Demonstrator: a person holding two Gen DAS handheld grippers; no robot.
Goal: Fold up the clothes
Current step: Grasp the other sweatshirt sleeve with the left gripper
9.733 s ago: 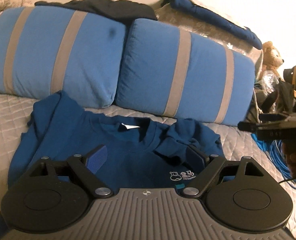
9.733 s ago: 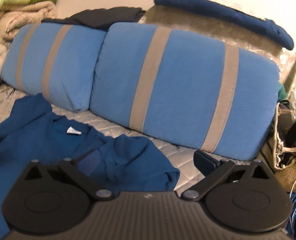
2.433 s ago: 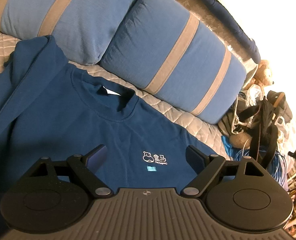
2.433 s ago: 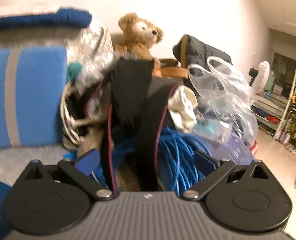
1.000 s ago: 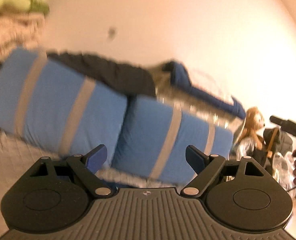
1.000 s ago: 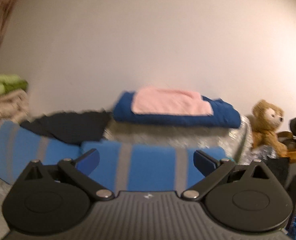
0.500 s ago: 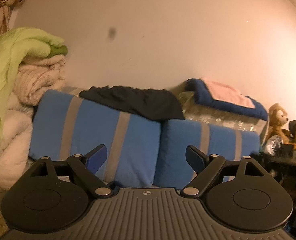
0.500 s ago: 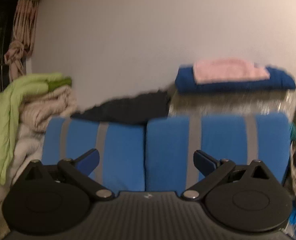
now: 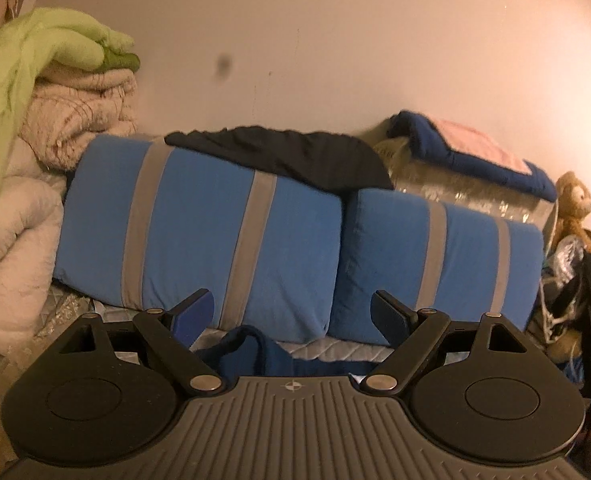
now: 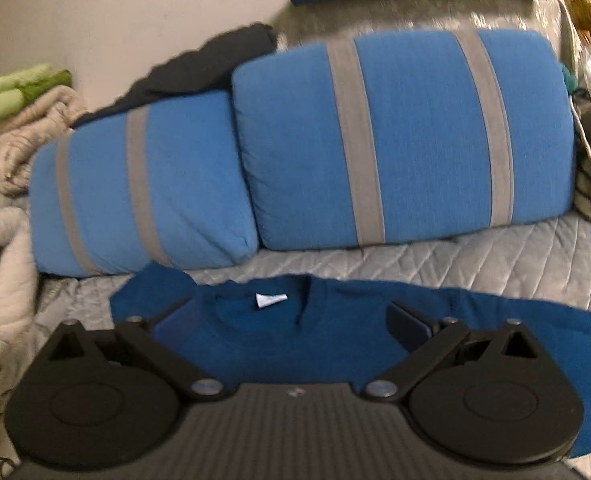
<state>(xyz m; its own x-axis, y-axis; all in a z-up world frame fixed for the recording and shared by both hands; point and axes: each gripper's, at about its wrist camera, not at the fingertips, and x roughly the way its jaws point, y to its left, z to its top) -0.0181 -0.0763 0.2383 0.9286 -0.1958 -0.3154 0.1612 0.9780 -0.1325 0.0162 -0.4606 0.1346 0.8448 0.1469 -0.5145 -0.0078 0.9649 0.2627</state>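
A dark blue cotton sweatshirt (image 10: 335, 340) lies spread flat on the grey quilted bed (image 10: 475, 256), collar toward two blue grey-striped pillows (image 10: 407, 136). Left claw (image 9: 293, 306) and right claw (image 10: 291, 320) hover released, grasping nothing.

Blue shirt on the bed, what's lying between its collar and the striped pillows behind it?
Only bare quilted bedspread lies between the blue shirt collar and the striped pillows, seen in the right wrist view.

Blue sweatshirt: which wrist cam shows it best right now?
Right wrist view: the blue sweatshirt lies spread on the quilt, collar and white neck tag visible. Left wrist view catches only a bunched bit of it just above the gripper body.
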